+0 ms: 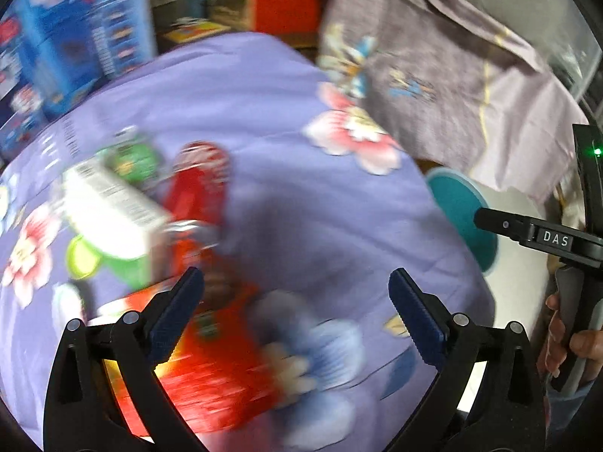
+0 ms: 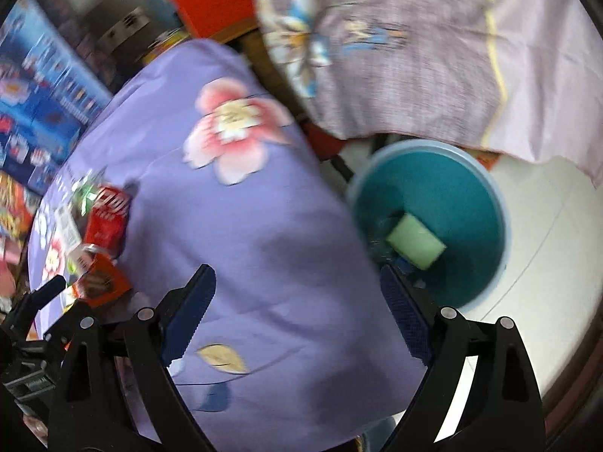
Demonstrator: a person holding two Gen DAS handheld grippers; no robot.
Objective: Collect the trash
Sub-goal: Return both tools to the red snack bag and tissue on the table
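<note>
Purple flowery cloth (image 1: 264, 120) covers the table, and the trash sits bunched at its left side: a white carton (image 1: 113, 207), a red can (image 1: 199, 184), green wrappers (image 1: 132, 158) and an orange-red packet (image 1: 222, 369), all pretty blurry. Left gripper (image 1: 297, 309) hangs right above that pile, fingers spread wide, nothing between them, so I'd guess it's lining up a grab. Moving right, the right gripper (image 2: 297, 309) is wide and empty too, at the table edge. Teal bin (image 2: 452, 196) stands on the floor just past that edge, handy for drops, with a pale green block (image 2: 414, 241) already inside.
</note>
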